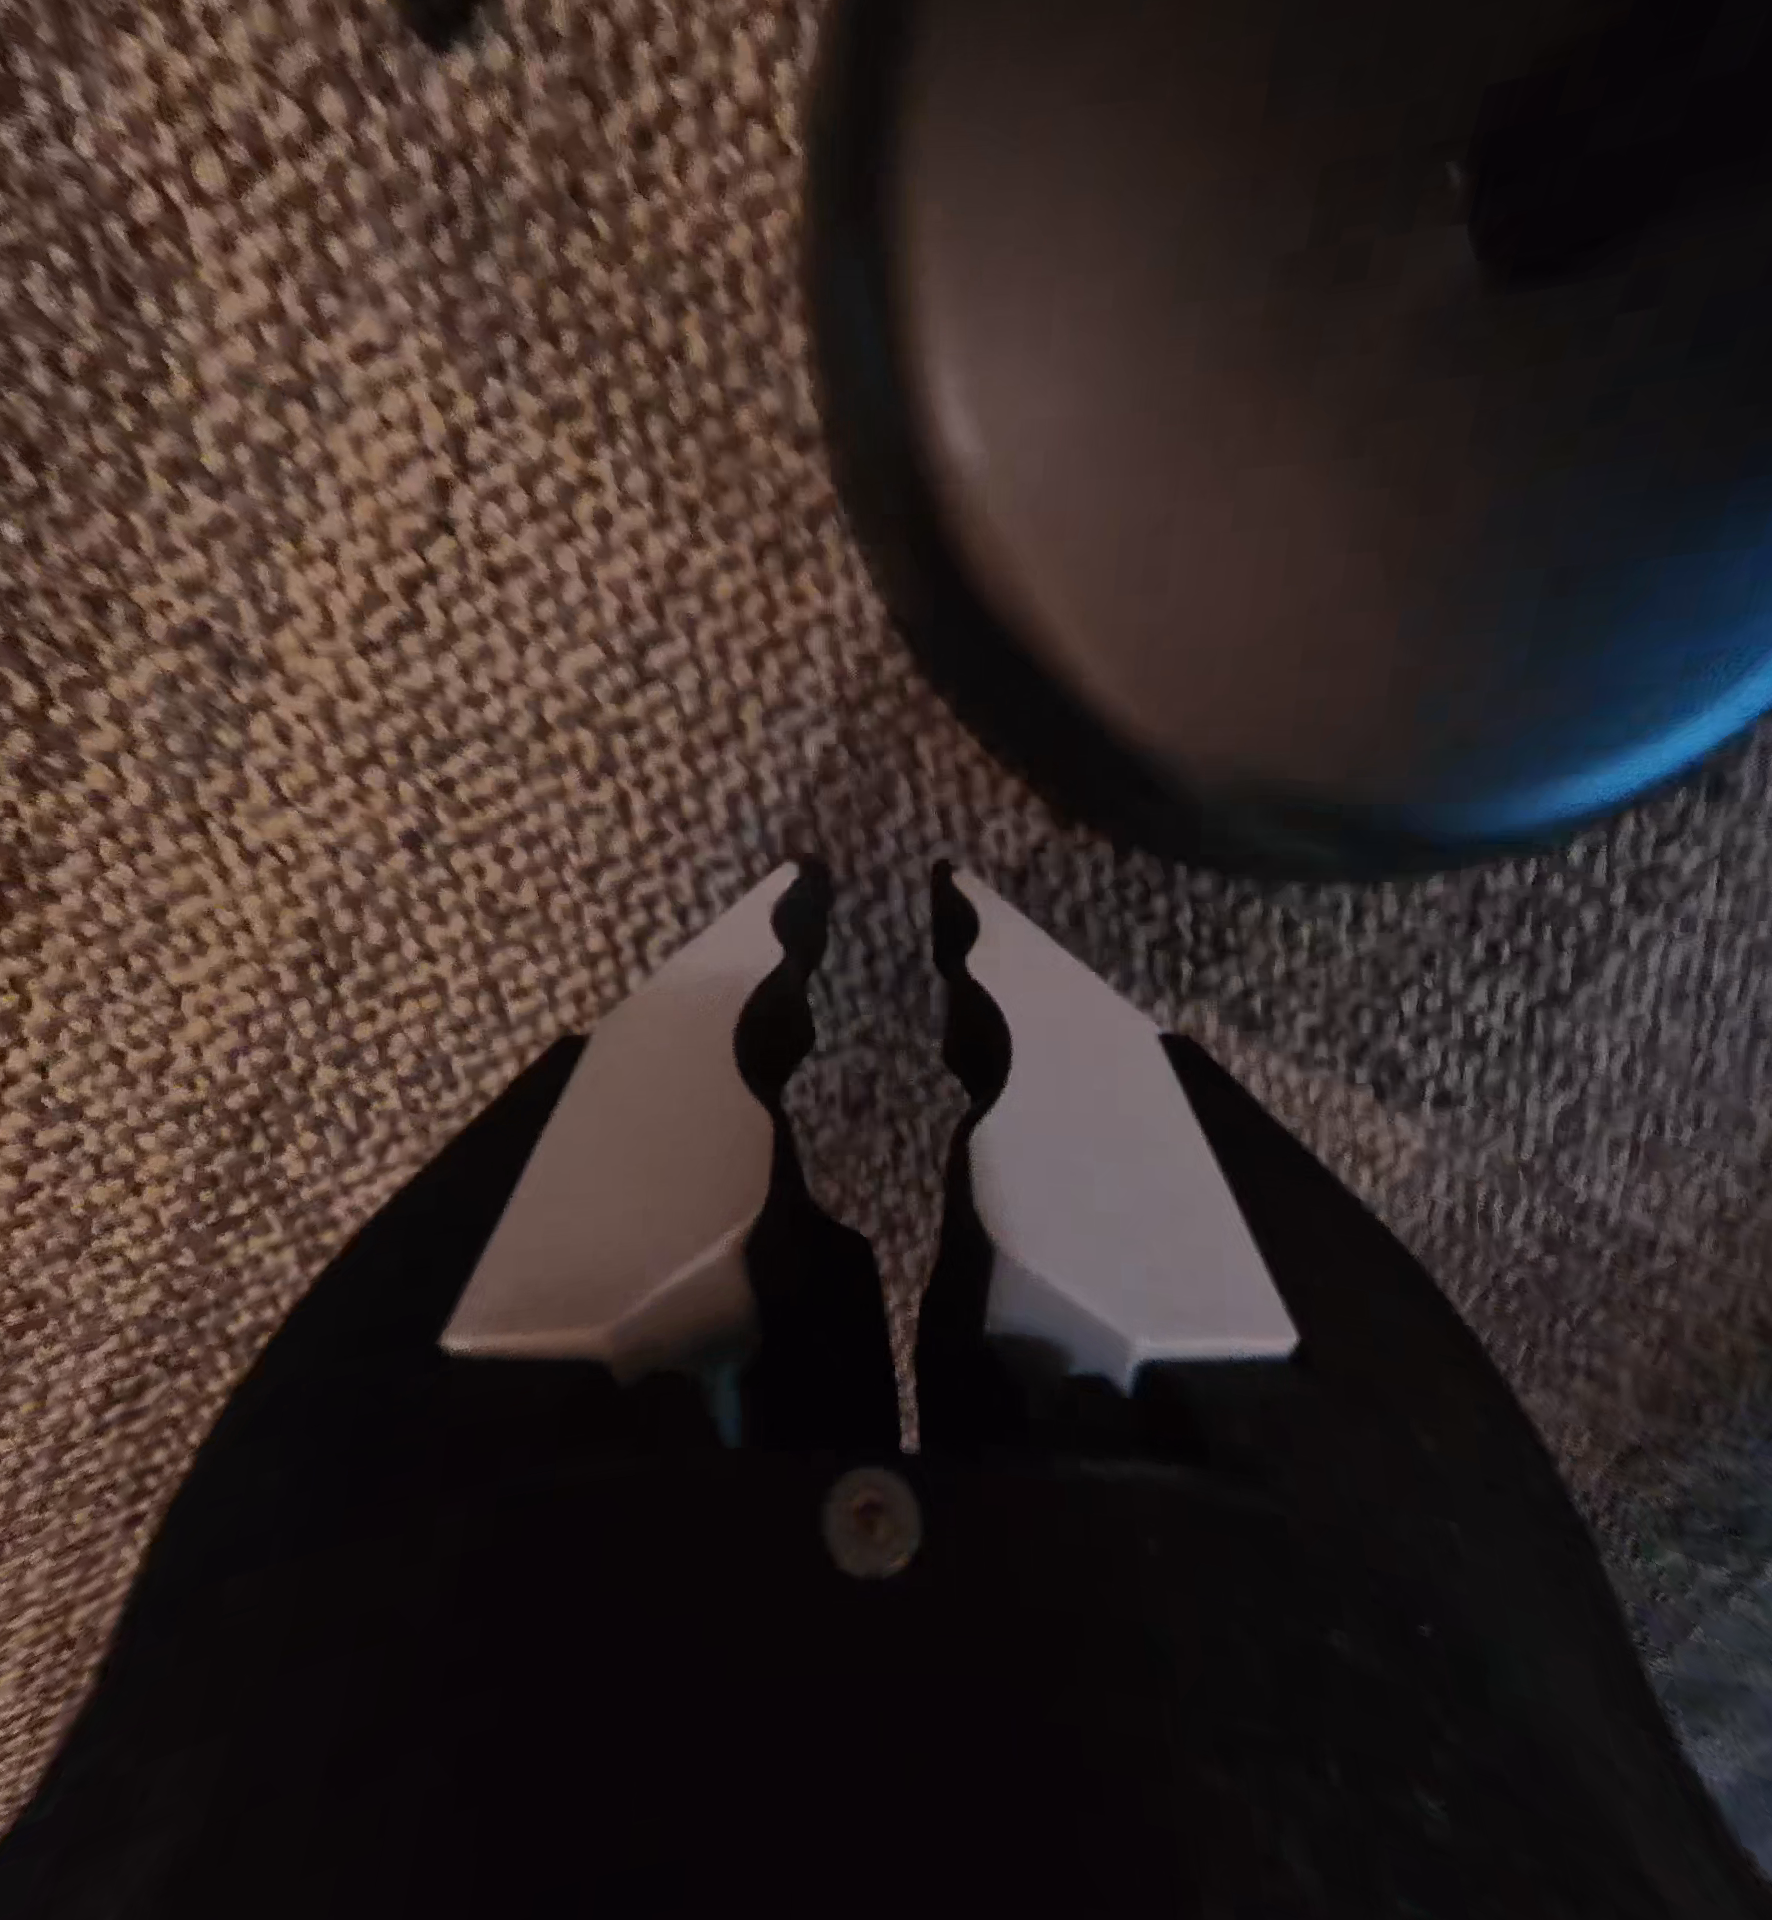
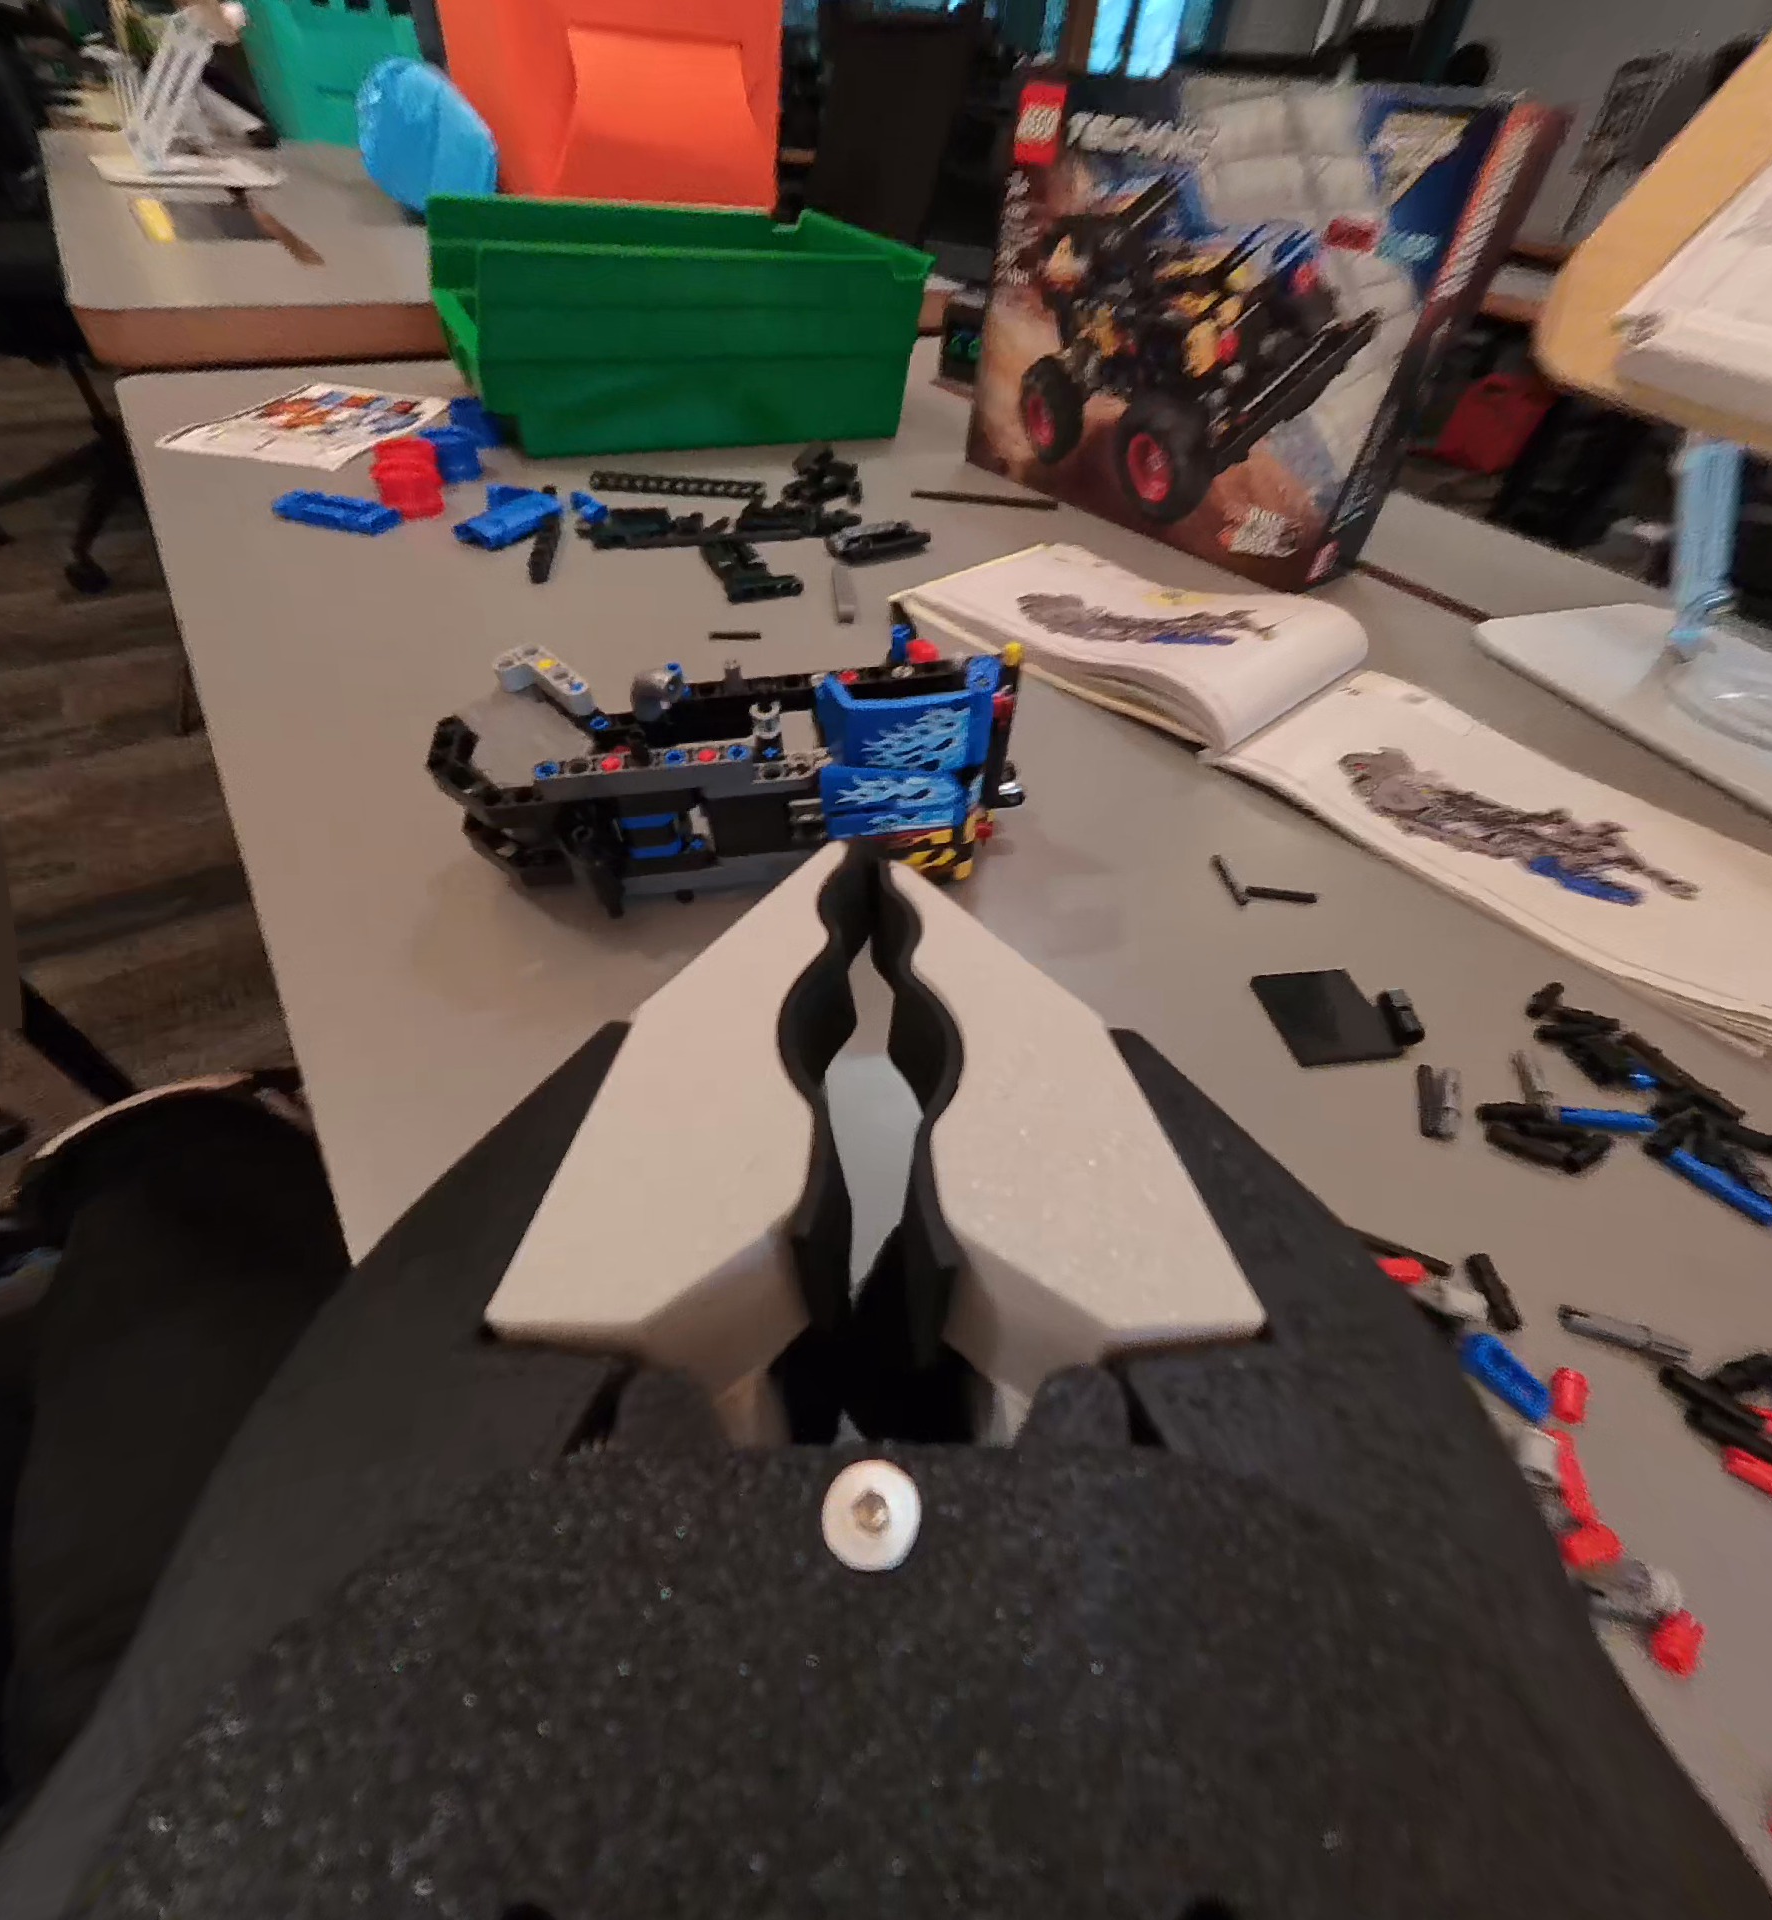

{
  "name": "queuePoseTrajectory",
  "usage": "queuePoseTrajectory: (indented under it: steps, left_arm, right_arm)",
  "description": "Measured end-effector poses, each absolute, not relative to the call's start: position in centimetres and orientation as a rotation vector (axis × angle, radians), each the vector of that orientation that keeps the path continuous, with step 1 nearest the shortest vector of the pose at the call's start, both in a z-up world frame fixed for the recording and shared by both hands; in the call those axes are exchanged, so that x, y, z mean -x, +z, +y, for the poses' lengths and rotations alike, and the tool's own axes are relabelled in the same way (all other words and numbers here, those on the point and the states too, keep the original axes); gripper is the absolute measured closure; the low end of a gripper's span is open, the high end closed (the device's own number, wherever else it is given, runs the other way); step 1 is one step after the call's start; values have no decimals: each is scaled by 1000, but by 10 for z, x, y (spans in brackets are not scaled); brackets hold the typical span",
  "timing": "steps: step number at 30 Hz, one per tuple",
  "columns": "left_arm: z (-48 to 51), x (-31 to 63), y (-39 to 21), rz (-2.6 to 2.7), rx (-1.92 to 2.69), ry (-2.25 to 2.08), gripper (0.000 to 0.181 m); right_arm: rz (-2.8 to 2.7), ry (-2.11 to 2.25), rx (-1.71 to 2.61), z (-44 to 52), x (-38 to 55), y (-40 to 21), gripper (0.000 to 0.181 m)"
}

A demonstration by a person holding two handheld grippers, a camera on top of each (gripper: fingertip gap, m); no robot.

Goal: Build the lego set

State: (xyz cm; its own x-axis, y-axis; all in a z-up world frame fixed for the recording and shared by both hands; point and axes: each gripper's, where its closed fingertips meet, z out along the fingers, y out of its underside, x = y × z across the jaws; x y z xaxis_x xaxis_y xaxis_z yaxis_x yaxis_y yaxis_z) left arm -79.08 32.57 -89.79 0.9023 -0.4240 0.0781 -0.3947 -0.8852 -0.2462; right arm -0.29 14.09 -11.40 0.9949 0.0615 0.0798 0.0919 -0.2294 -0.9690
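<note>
Reaching for the next piece is, as I judge it, the step in hand, and doing it well means checking the open white instruction booklet [image 2: 1547,831] first, then choosing one small part from the loose scatter of black, blue and red pins and connectors [image 2: 1651,1122] on the grey table [image 2: 342,831] to my right, rather than raking through the pile. I would come down on a single pin along its length, so it sits square between my pads and can be pushed straight into a hole.

The half-built model, a black and grey beam chassis with blue flame-patterned panels [image 2: 726,769], lies on the table just beyond my right gripper [image 2: 874,883], not touched by it. More blue, red and black parts [image 2: 508,499] lie farther back near the stacked green plastic bins [image 2: 674,322], and the printed set box [image 2: 1246,322] stands upright behind the booklet.

My right fingers are drawn almost together at the tips, with only a sliver between the black wavy pads, and they hold nothing. My left gripper [image 1: 880,883] hangs off the table over speckled brown carpet [image 1: 342,623], beside a dark rounded object with a blue edge [image 1: 1329,416] that is too blurred to name. Its fingers stand a narrow gap apart, empty, touching nothing.
</note>
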Motion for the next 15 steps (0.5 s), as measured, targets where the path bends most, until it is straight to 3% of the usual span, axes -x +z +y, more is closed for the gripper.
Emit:
queuePoseTrajectory:
  steps: [9, 15]
  left_arm:
    - [455, 793, -905, 461, 2791, -8, 157]
    - [480, 799, -927, 530, 2825, 20, 157]
  right_arm:
    - [-105, -85, 1710, 136, -4, -101, 181]
    - [-88, -49, 1721, 138, -7, -102, 181]
